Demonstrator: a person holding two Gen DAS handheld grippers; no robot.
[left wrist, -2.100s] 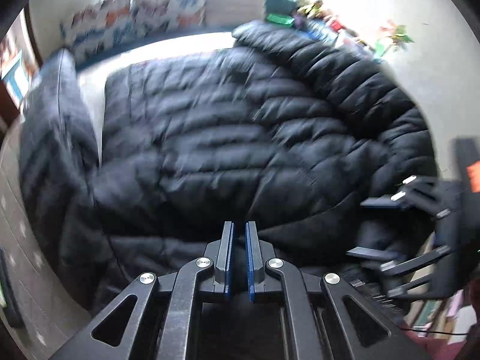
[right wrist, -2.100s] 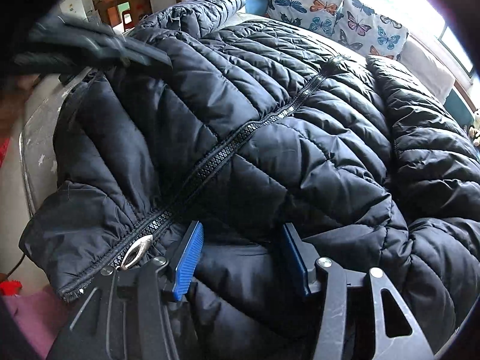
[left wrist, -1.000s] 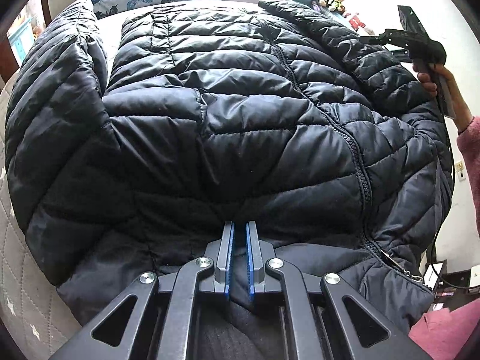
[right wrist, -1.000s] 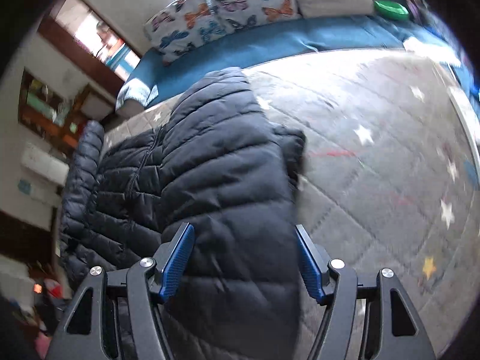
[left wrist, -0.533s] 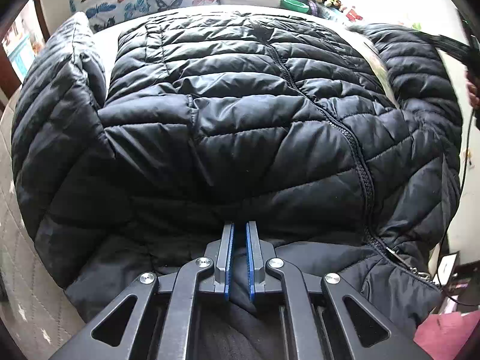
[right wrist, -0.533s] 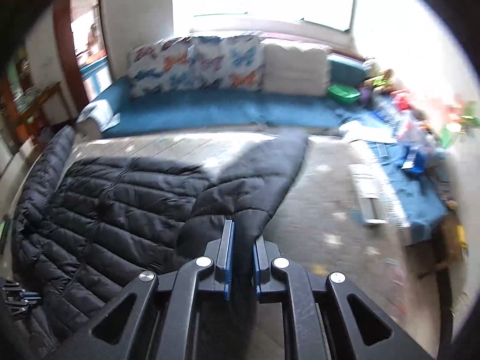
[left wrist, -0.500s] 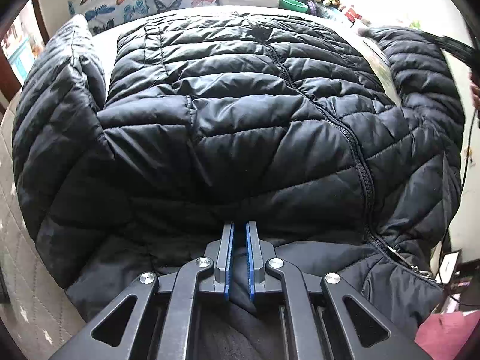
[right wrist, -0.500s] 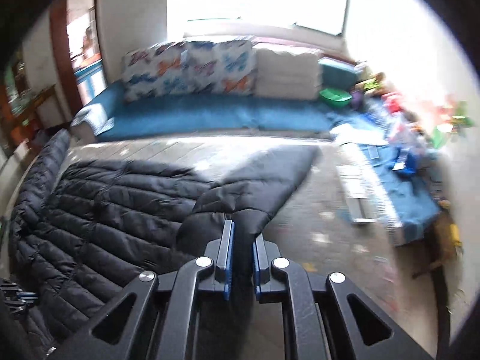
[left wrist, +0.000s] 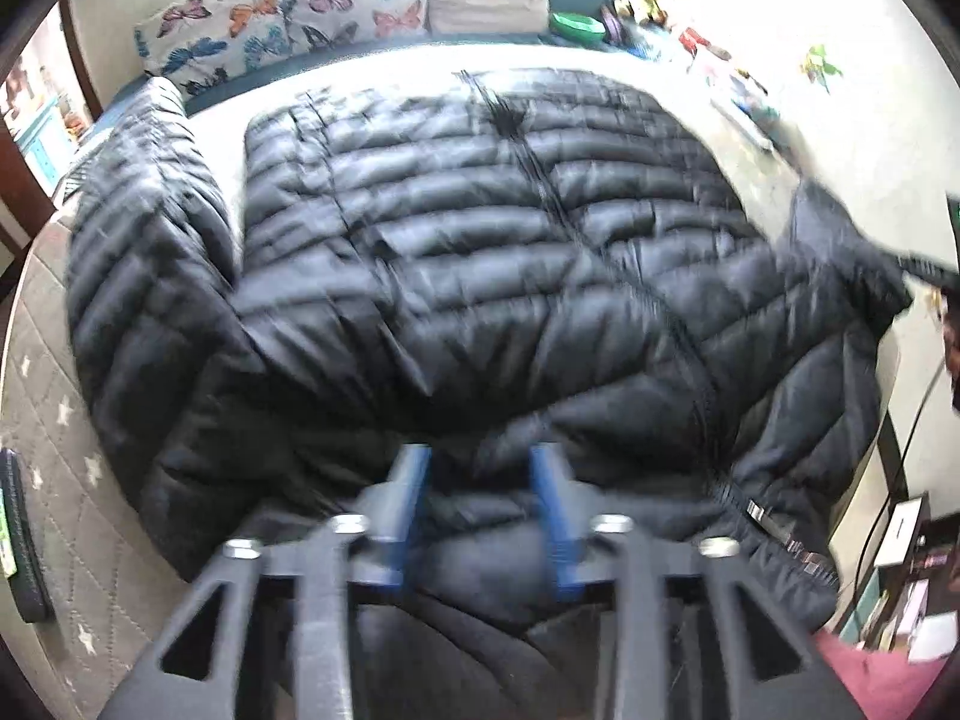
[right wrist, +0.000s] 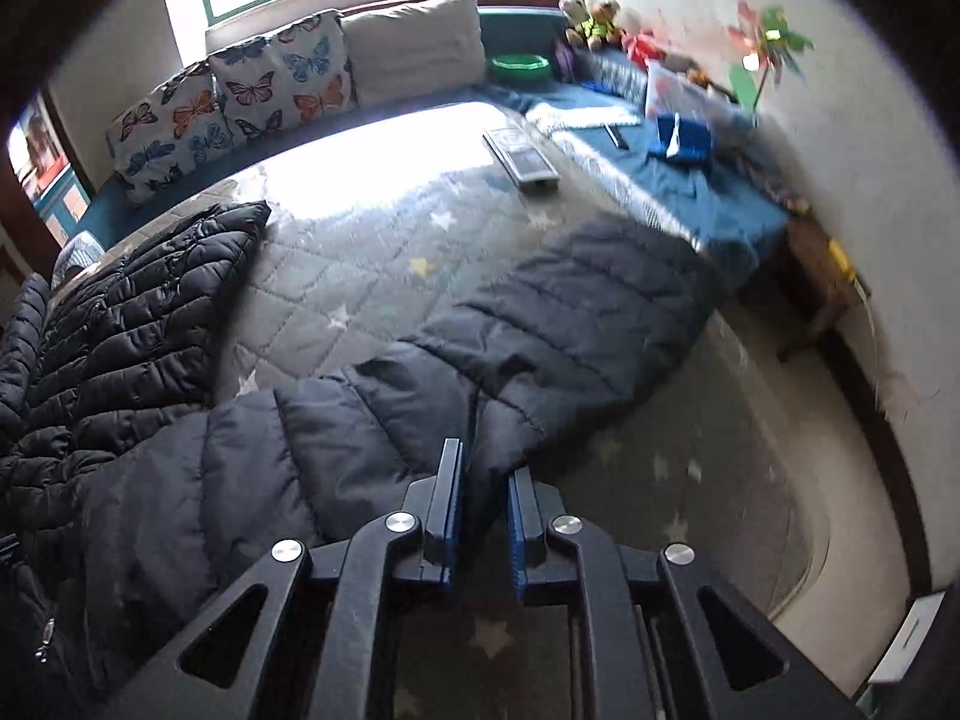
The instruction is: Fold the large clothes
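Note:
A black quilted puffer jacket (left wrist: 480,252) lies front up, zipped, on a grey star-patterned mat (right wrist: 360,252). My left gripper (left wrist: 480,480) hovers over its near hem. Its jaws are opening and its blue pads (left wrist: 408,498) stand apart, with hem fabric below and between them but not pinched. One sleeve (left wrist: 144,240) lies along the jacket's left side. The other sleeve (right wrist: 570,312) stretches out across the mat, away from the jacket body (right wrist: 120,312). My right gripper (right wrist: 485,480) still pinches this sleeve near its cuff, though its jaws are starting to open.
Butterfly cushions (right wrist: 240,96) and a beige cushion (right wrist: 414,42) line the back. A blue-covered bench (right wrist: 690,192) on the right holds a green bowl (right wrist: 519,66), toys and a flat grey device (right wrist: 522,156). A pink sleeve (left wrist: 870,672) shows at the lower right.
The left jaws have let go of the hem and spread apart while the gripper rose. The right gripper closed on the sleeve and pulled it out sideways over the mat.

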